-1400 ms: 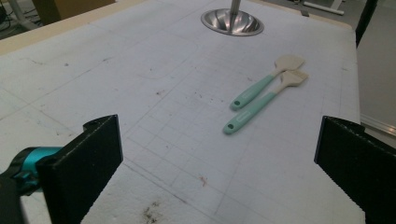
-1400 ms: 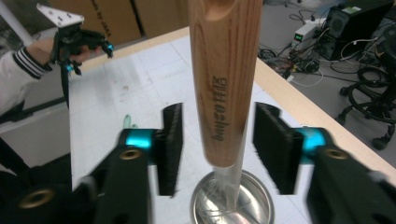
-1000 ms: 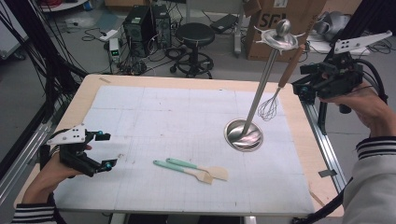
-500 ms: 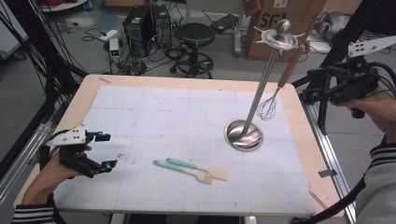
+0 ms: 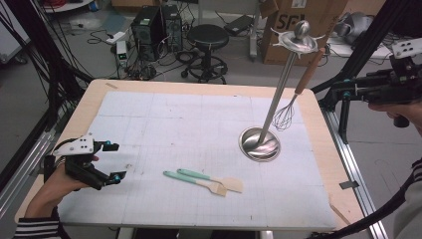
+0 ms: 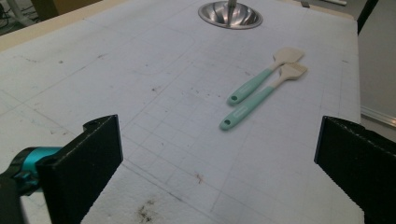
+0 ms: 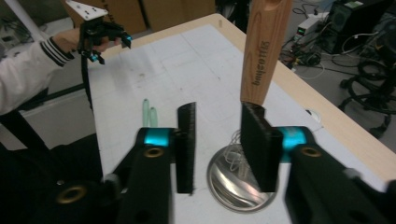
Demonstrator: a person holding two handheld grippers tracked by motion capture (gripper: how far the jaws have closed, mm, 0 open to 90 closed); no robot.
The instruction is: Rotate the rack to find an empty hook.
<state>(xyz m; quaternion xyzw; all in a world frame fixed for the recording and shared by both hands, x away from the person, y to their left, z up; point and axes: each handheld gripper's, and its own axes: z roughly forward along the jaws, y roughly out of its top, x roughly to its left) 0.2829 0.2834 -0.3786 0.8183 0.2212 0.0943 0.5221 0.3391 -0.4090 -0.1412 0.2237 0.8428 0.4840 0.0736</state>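
White gridded desk (image 5: 164, 119) carries a steel stand (image 5: 260, 143) with a whisk (image 5: 283, 117) hanging from it. Right tool (image 7: 217, 140) has just been closing, jaws narrow with nothing between them, beside the whisk's wooden handle; left tool (image 6: 215, 158) rests gaping near two spatulas (image 5: 204, 180).

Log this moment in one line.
left gripper: open | right gripper: jaws just closing, nothing between | whisk: hanging on stand

Most of the surface (image 5: 164, 119) lies bare: the whole left and far half is open to a gripper. Near the front middle, two teal-handled spatulas (image 5: 204, 180) lie side by side. At the right, a steel stand (image 5: 260, 143) rises tall, with a whisk (image 5: 294, 99) hanging beside its pole, blocking passage there.
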